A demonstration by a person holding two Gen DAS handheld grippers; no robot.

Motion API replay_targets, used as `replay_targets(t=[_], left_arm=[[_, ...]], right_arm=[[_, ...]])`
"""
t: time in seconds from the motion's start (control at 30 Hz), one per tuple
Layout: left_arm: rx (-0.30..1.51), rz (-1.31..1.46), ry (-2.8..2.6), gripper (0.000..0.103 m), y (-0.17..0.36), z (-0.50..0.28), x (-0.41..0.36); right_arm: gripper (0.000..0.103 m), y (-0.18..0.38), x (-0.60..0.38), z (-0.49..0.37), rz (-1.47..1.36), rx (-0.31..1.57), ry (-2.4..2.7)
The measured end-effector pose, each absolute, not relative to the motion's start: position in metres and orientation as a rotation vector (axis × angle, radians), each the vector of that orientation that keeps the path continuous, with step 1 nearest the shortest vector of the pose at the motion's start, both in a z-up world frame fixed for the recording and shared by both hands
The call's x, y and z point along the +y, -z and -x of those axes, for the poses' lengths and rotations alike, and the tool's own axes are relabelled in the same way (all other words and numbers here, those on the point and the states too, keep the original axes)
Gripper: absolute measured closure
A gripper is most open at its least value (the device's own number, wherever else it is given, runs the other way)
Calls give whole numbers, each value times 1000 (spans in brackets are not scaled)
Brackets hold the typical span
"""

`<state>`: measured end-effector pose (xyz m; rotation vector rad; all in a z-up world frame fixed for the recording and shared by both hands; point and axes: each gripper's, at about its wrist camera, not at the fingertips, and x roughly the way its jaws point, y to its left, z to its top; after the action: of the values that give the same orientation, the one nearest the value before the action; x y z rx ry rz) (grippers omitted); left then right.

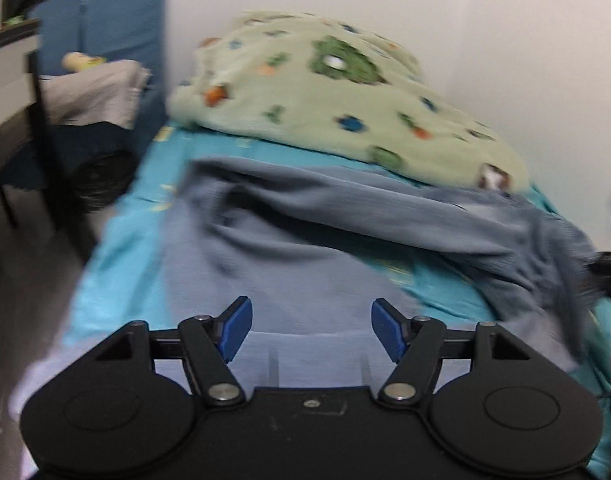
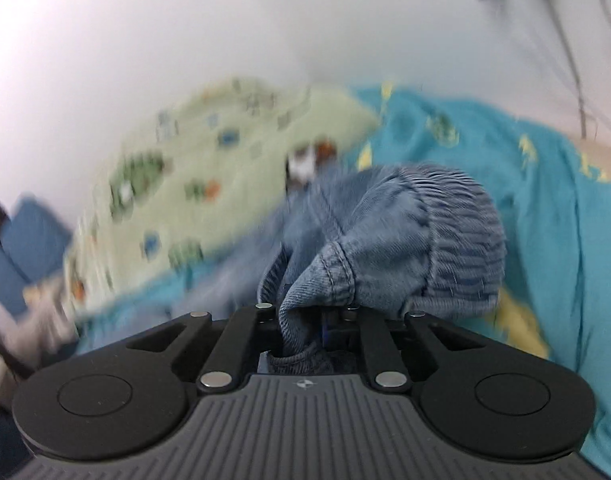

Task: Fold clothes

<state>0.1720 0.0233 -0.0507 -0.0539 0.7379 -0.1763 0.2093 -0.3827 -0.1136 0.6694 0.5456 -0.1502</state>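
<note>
A blue denim garment (image 1: 305,240) lies spread across the turquoise bed sheet (image 1: 117,248), one end lifted toward the right. My left gripper (image 1: 311,330) is open and empty, its blue pads (image 1: 237,330) hovering above the near part of the garment. My right gripper (image 2: 325,320) is shut on the garment's elastic waistband end (image 2: 405,240), which bunches up over its fingers and hides the pads. The right gripper's black body shows at the right edge of the left wrist view (image 1: 609,276).
A pale green patterned blanket (image 1: 325,92) is heaped at the far end of the bed, against the white wall (image 1: 505,40). A blue chair (image 1: 117,28) with grey cloth and a dark desk frame (image 1: 37,92) stand left of the bed.
</note>
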Motion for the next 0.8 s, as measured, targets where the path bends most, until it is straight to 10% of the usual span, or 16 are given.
replay_targets(t=[0.33, 0.8], left_arm=[[835, 4, 167, 40, 131, -186, -19], [849, -23, 173, 39, 141, -181, -20]], right_arm=[[86, 120, -388, -188, -760, 583, 133], [46, 124, -493, -146, -1301, 379, 324]])
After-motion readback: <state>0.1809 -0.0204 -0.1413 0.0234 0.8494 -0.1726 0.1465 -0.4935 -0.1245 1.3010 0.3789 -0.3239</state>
